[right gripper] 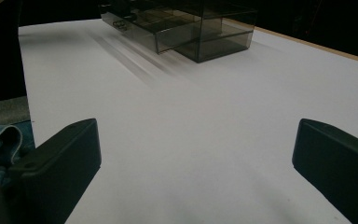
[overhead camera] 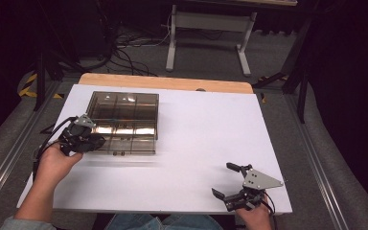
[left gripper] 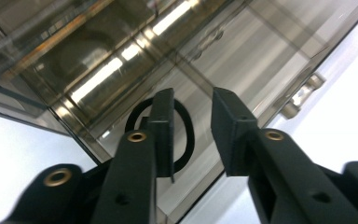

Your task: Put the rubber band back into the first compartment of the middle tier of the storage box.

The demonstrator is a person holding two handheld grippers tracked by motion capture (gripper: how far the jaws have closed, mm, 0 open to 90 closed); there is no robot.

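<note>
A dim room with grey carpet and loose cables on the floor is surrounding a table [overhead camera: 196,143] covered by a white sheet, with a strip of bare wood showing along its far edge. Beyond it, the white legs of another desk [overhead camera: 208,40] are standing on the carpet.

On the left half of the table, towards the far side, a smoky transparent organiser box [overhead camera: 123,123] is sitting flat, its inside divided into compartments; its lid looks to be down, and small latches are showing on the near edge.

The left gripper [overhead camera: 92,142] is resting at the box's near left corner, held in the person's left hand [overhead camera: 55,160]. In the left gripper view its jaws are standing a little apart, hovering over the clear lid with nothing between them; a black ring [left gripper: 184,135] is lying inside the compartment beneath.

The right gripper [overhead camera: 224,181] is waiting near the table's near right corner, well apart from the box, its jaws spread wide over bare white surface and gripping nothing.
</note>
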